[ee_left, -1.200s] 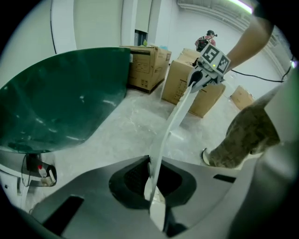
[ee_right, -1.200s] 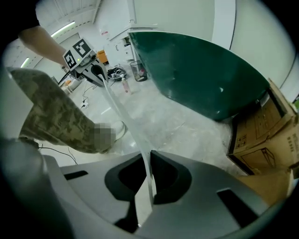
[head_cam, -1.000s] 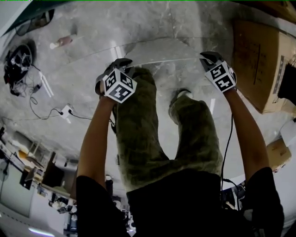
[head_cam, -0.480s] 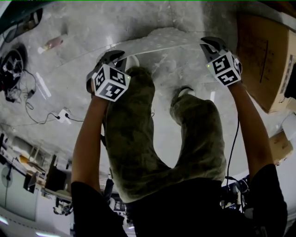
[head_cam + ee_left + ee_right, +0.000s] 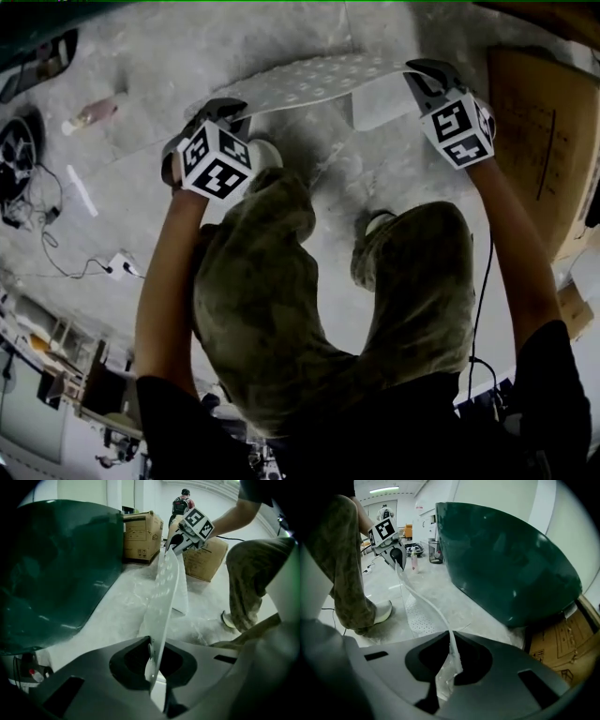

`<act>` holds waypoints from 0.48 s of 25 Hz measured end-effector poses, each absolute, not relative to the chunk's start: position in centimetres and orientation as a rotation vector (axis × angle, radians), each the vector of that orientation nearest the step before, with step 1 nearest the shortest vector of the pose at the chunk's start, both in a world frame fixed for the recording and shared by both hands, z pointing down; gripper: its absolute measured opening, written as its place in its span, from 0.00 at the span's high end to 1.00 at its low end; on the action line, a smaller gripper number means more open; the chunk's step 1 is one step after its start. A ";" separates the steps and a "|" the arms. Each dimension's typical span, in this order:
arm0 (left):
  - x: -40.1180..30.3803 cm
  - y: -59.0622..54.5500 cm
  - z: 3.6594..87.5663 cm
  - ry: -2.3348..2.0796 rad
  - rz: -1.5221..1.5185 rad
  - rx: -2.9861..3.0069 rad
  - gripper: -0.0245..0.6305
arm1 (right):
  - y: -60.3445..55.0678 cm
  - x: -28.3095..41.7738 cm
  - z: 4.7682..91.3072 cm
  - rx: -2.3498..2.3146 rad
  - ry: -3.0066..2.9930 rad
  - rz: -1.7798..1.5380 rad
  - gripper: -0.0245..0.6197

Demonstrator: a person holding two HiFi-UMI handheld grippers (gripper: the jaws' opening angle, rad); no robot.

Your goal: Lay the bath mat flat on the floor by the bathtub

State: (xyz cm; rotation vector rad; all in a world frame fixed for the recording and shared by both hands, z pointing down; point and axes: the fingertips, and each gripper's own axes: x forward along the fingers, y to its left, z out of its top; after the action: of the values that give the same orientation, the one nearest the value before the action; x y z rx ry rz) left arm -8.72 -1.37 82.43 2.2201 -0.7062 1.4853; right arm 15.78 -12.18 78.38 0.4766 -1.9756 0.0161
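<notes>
A person's left gripper (image 5: 228, 111) and right gripper (image 5: 427, 75) each pinched one end of the white perforated bath mat (image 5: 314, 82), holding it stretched low over the floor (image 5: 328, 164) beside the green bathtub (image 5: 501, 559), apparently so it would go down flat.

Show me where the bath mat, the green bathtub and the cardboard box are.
bath mat (image 5: 309, 82), head view, on its dotted middle stretch.
bathtub (image 5: 501, 559), right gripper view, on its dark green side wall.
cardboard box (image 5: 544, 141), head view, on its broad brown face.
</notes>
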 end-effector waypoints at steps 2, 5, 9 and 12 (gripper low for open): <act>-9.5 -2.1 84.2 -0.707 1.491 2.224 0.93 | -12.9 15.0 80.1 0.466 -1.981 0.003 0.92; -10.5 -3.9 86.9 -0.785 1.458 2.226 0.93 | -14.6 14.1 82.9 0.446 -1.999 -0.074 0.92; -12.0 -6.9 90.5 -0.942 1.397 2.235 0.93 | -16.9 12.9 86.1 0.481 -2.029 -0.114 0.92; -12.4 -7.6 92.8 -0.950 1.444 2.263 0.93 | -17.3 12.6 88.3 0.478 -2.012 -0.221 0.92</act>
State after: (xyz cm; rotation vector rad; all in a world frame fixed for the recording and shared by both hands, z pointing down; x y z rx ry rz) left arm -12.45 -7.65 92.81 2.2630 -0.9504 1.4443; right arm 12.61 -17.33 88.31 0.4779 -2.0121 -0.2212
